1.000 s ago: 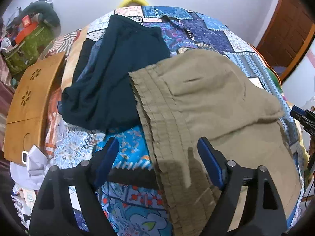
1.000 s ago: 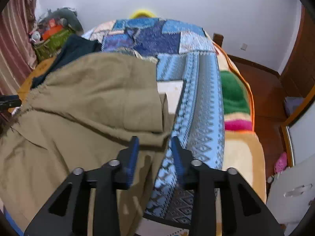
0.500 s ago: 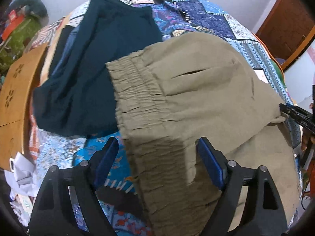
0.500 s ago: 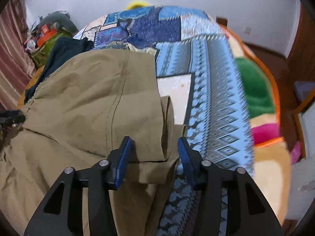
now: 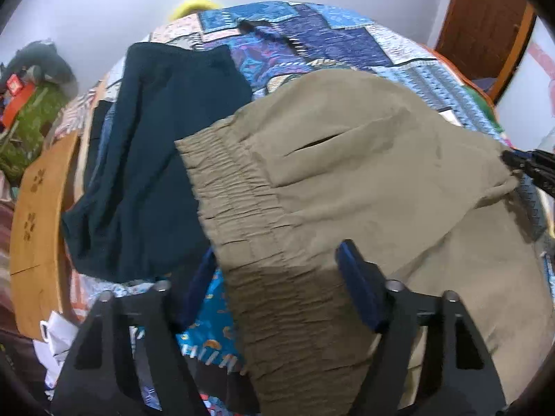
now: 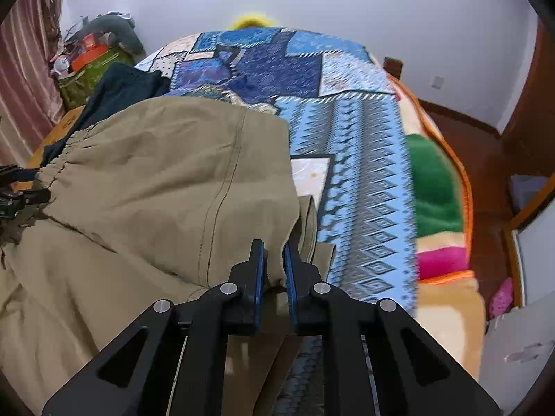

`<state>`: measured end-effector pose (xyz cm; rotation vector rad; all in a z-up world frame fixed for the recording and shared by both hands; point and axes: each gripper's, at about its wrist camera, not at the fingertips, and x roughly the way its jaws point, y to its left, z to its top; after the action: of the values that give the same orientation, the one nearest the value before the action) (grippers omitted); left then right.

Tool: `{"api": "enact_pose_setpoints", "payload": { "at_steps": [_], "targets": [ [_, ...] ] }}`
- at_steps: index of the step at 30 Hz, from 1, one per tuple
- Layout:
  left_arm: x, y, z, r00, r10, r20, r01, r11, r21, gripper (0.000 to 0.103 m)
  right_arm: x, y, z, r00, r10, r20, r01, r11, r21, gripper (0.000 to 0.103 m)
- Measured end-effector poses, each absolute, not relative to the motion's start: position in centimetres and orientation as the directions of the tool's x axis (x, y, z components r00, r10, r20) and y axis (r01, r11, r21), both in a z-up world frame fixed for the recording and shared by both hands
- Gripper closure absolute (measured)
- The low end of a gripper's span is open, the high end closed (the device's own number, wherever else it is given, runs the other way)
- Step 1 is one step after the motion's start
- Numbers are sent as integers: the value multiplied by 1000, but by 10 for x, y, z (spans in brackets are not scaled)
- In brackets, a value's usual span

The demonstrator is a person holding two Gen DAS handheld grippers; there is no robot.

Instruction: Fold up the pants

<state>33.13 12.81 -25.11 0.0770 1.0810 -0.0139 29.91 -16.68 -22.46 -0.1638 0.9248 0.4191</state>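
A bed (image 6: pixel 364 145) with a patchwork blue cover fills both views. The khaki pants (image 5: pixel 347 180), folded over, lie across its lower middle, beside a dark garment (image 5: pixel 156 173) at upper left. The left gripper (image 5: pixel 277 274), at the bottom of its view, straddles the gathered waistband; its jaws have just been closing but stand apart from the cloth. The right gripper (image 6: pixel 274 267), bottom centre, has just closed on the pants' folded edge.
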Motion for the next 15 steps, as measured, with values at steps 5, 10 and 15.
{"api": "enact_pose_setpoints", "payload": {
  "at_steps": [5, 10, 15],
  "targets": [
    [331, 149, -259, 460, 36, -887, -49, 999, 15, 40, 306, -164, -242, 519, 218, -826, -374, 928, 10, 93],
    [329, 143, -264, 468, 82, -880, -66, 996, 57, 35, 313, -156, -254, 498, 156, -853, -353, 935, -35, 94],
    [332, 144, -252, 453, 55, -890, -43, 998, 40, 34, 317, -158, -244, 455, 170, -874, -365, 931, -8, 93]
  ]
}}
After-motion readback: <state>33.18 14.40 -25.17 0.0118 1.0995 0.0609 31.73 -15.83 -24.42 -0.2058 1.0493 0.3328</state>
